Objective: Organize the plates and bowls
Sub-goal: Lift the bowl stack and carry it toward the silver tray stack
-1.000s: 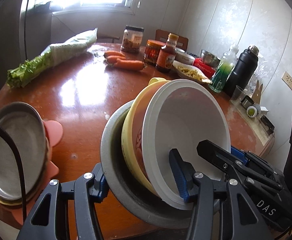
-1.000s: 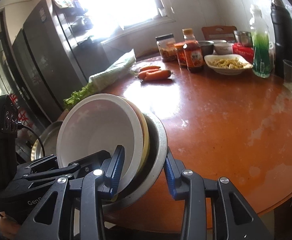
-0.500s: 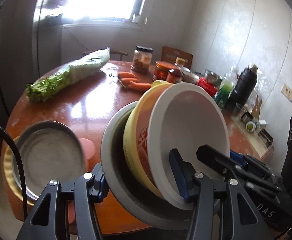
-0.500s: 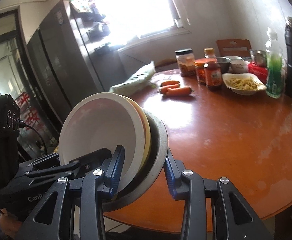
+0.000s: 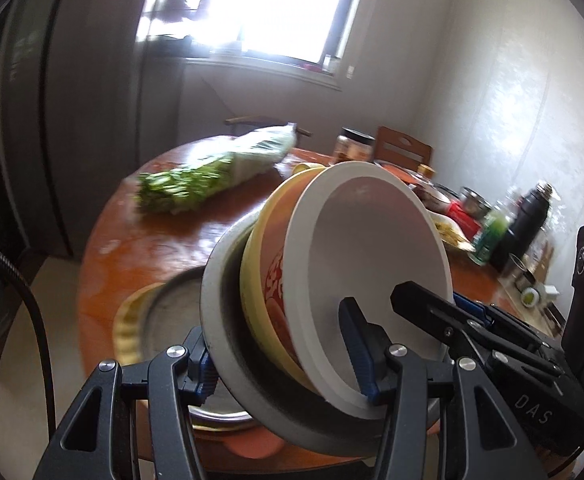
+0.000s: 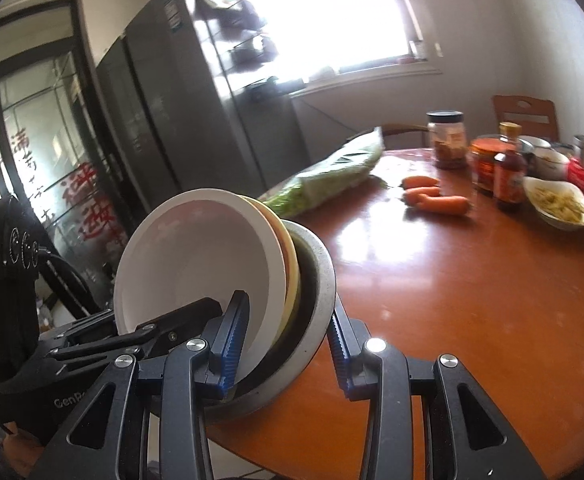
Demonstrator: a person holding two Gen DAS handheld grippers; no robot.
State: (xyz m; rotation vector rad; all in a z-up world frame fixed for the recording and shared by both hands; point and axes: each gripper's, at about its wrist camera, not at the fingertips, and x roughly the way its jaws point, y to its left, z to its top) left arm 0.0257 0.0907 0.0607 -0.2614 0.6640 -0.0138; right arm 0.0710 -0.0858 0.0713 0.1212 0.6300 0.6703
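Gripping a tilted nested stack, both grippers clamp its rims: left gripper, right gripper. White bowl innermost, yellow bowl next, grey bowl outermost, held above the table edge. Steel plate lies on the table below the stack.

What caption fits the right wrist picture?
Both grippers, right gripper included, clamp tilted nested bowls above the table.

My left tongs were black with silver screws and ribbed blue pads; my right tongs matched, black-framed. White "DAS" lettering marked one body, "Gen" the other.
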